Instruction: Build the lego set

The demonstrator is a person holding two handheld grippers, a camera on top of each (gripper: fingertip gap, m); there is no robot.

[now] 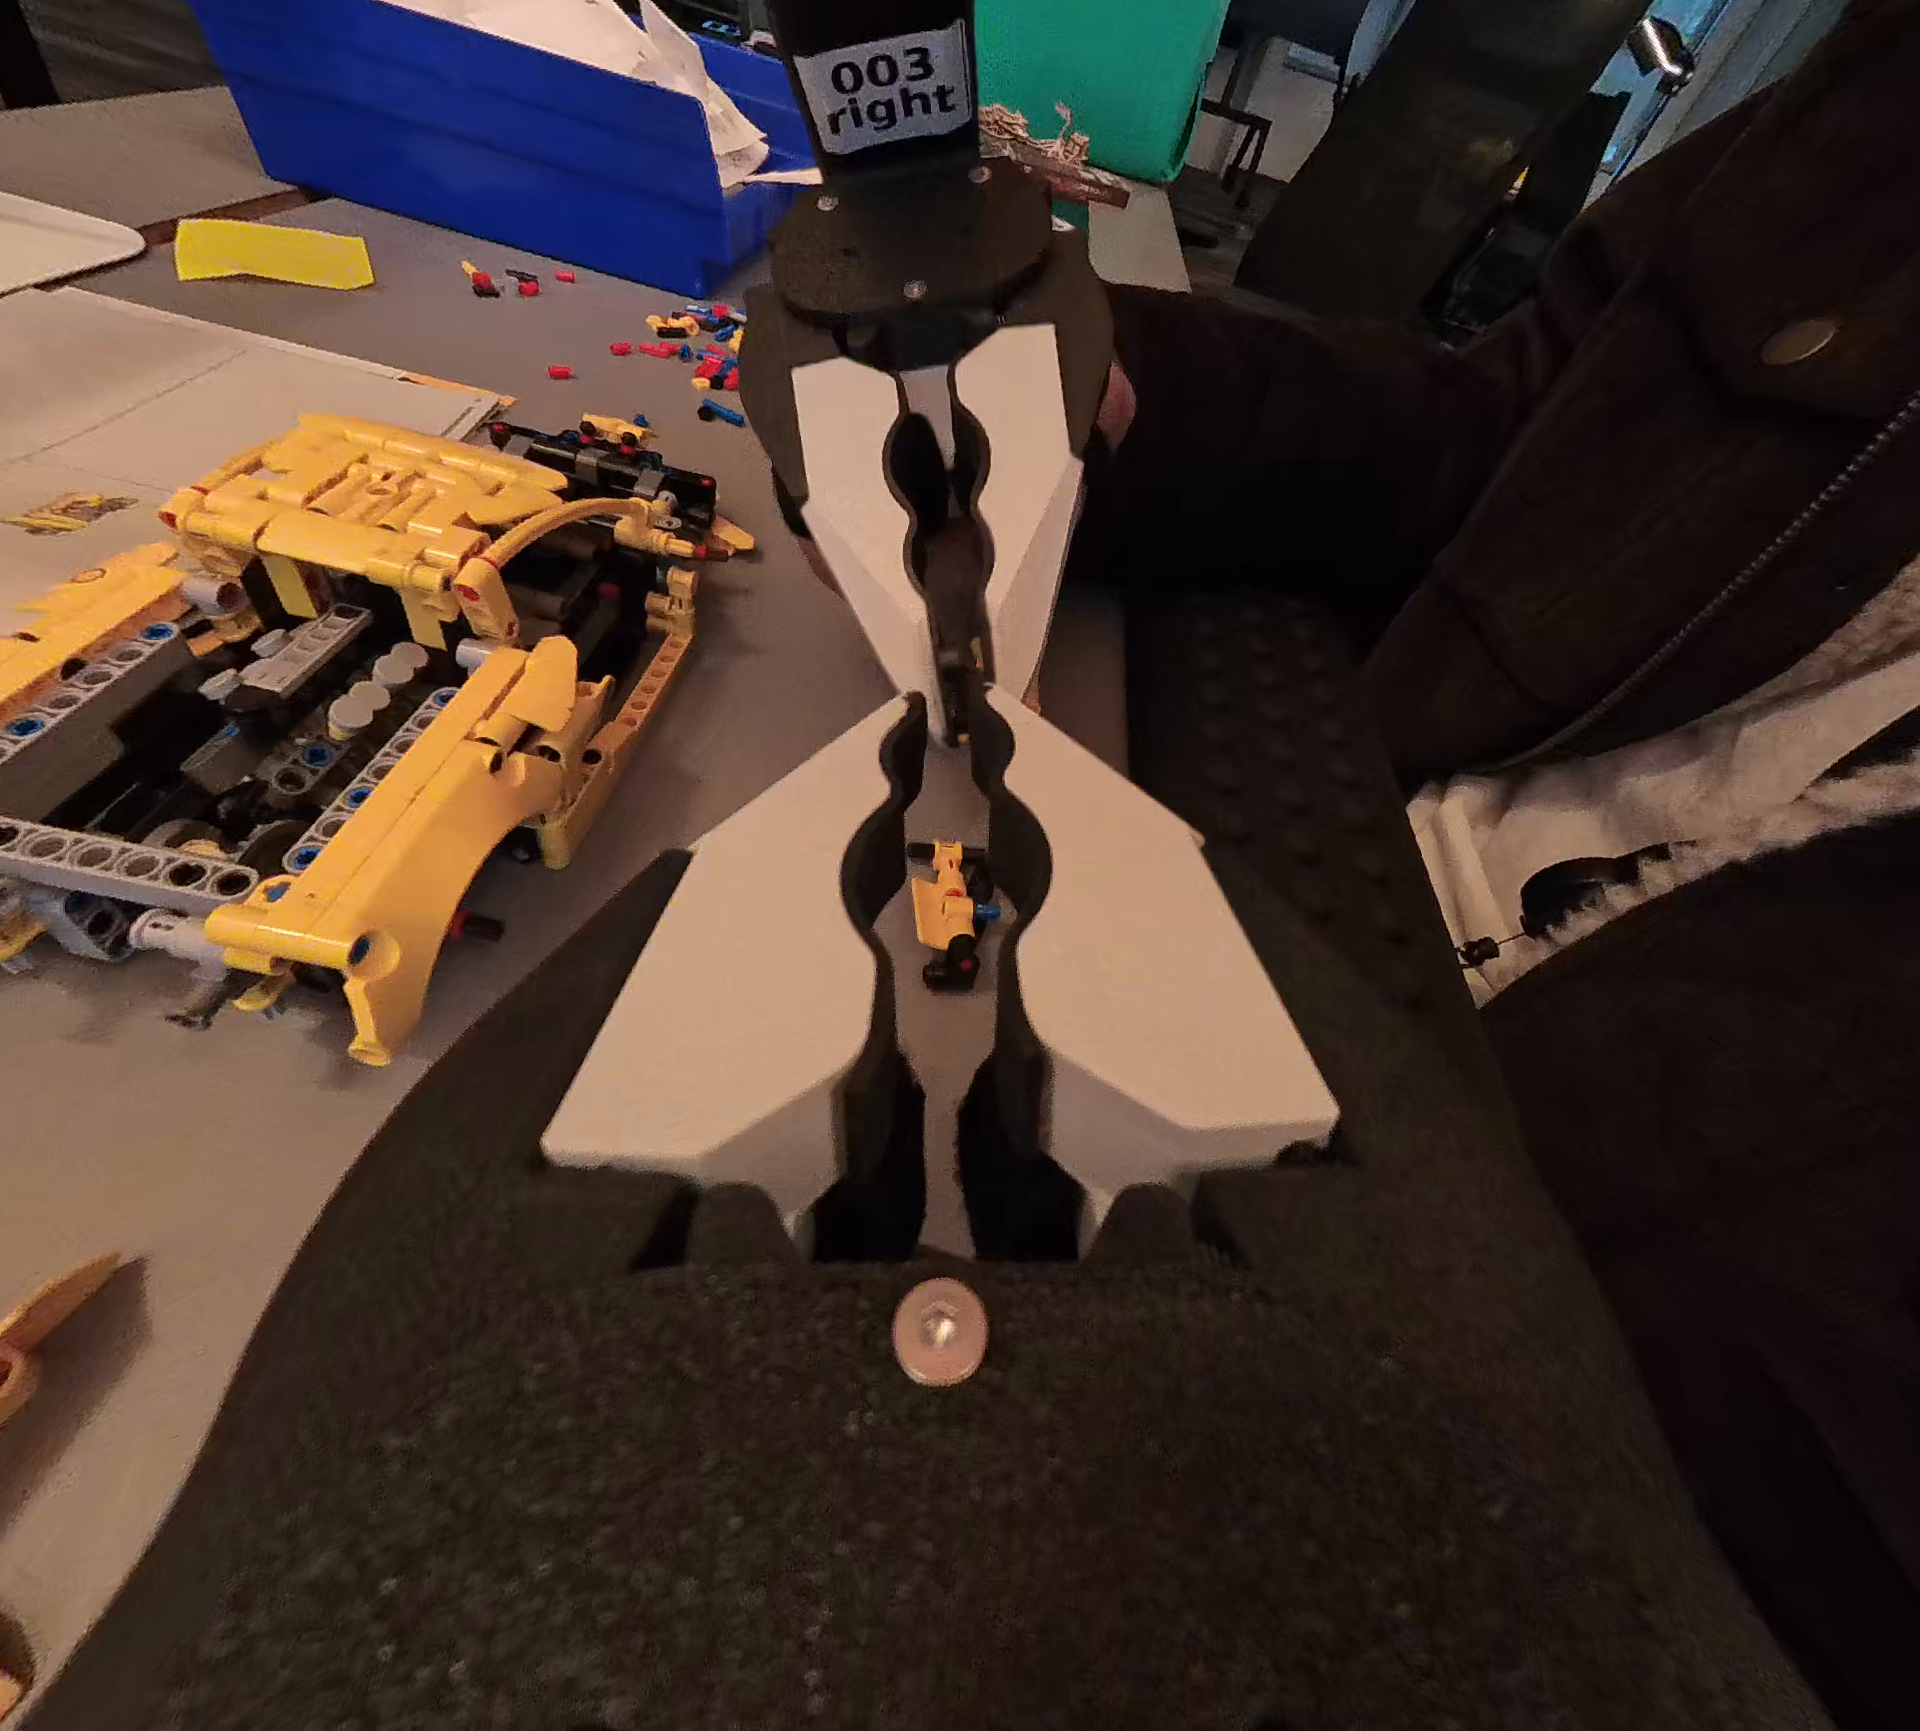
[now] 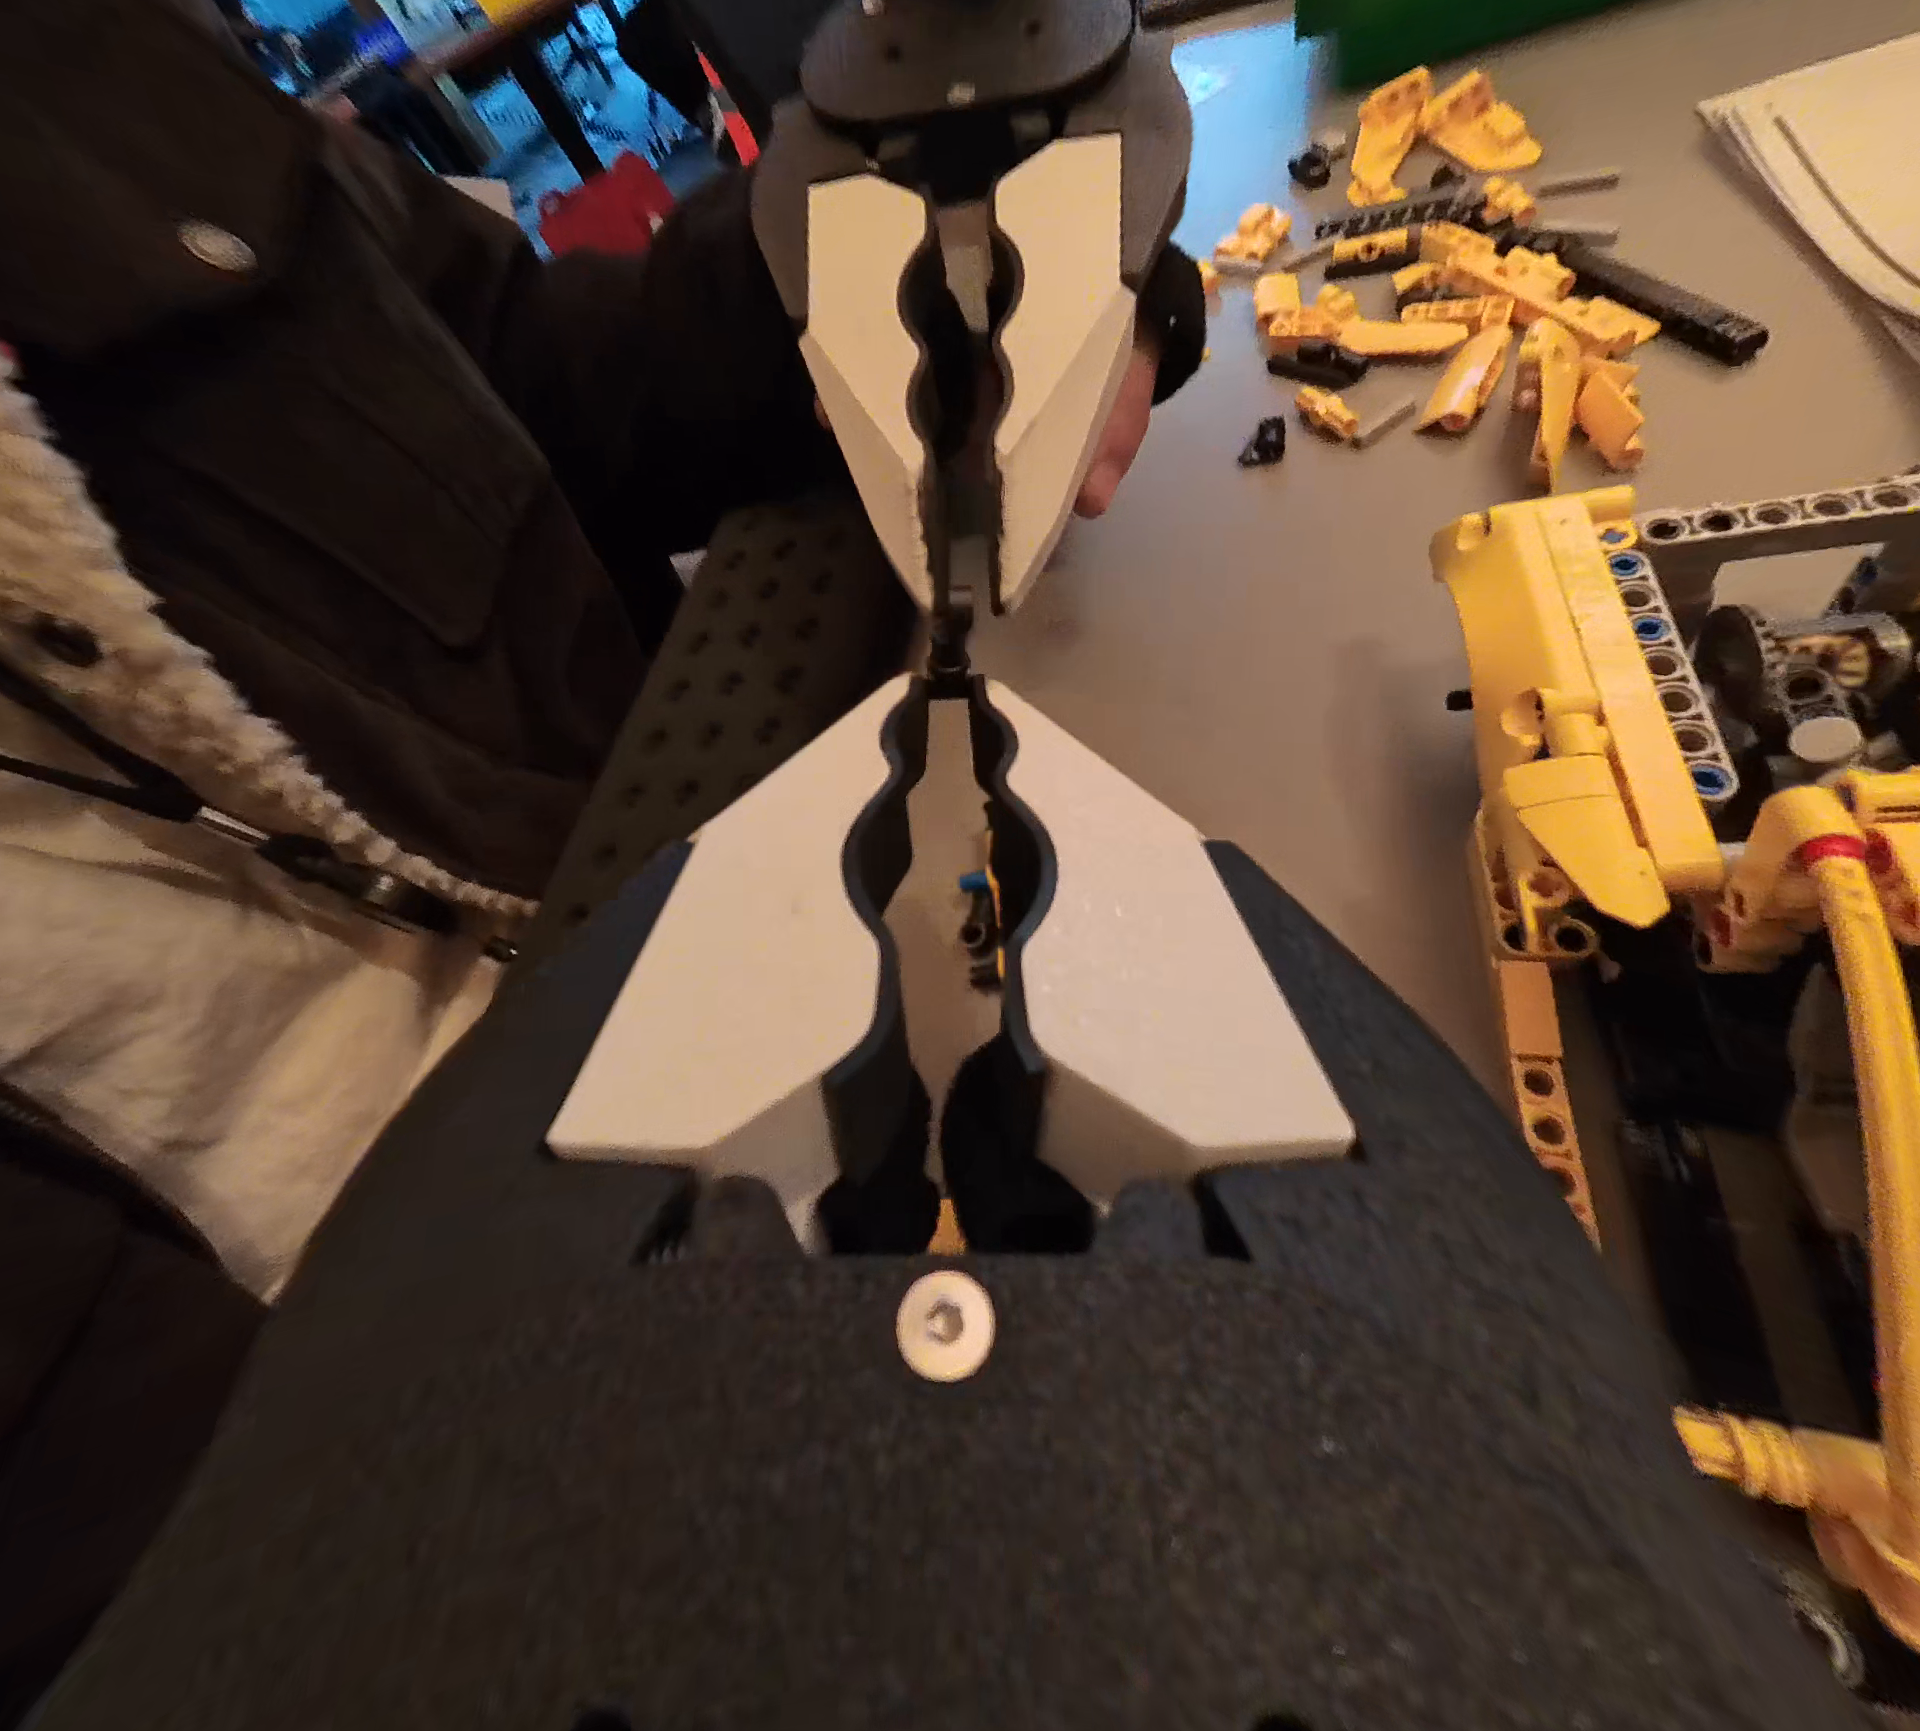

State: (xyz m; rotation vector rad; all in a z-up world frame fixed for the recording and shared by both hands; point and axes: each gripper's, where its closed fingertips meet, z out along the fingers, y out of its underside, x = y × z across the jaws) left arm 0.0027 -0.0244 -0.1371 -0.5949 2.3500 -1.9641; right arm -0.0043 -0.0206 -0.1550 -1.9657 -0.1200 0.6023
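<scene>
Nearest the left wrist camera, the left gripper points forward with its white fingers drawn narrow, tips meeting the tips of the right gripper, which faces it from the far side; a small dark piece is pinched where the two pairs of tips meet, and both tongs are closed on it, though its exact shape is too small and dark to tell. Below the gap of the left gripper, a tiny yellow and black sub-assembly lies on the grey table. To the left on that table sits the half-built yellow lego vehicle, its grey perforated beams and black inner parts exposed, resting partly on flat sheets of cardboard. Behind it lie a yellow slip of paper and a scatter of small red, blue and black pins, and beyond those a blue bin stuffed with crumpled white paper. A green panel stands behind the right gripper, with dim office furniture farther back. On the right, a person's dark jacket with pale fleece lining fills the edge. From the right wrist camera, a heap of loose yellow and black parts lies on the table near a stack of white booklets, well apart from the vehicle.
</scene>
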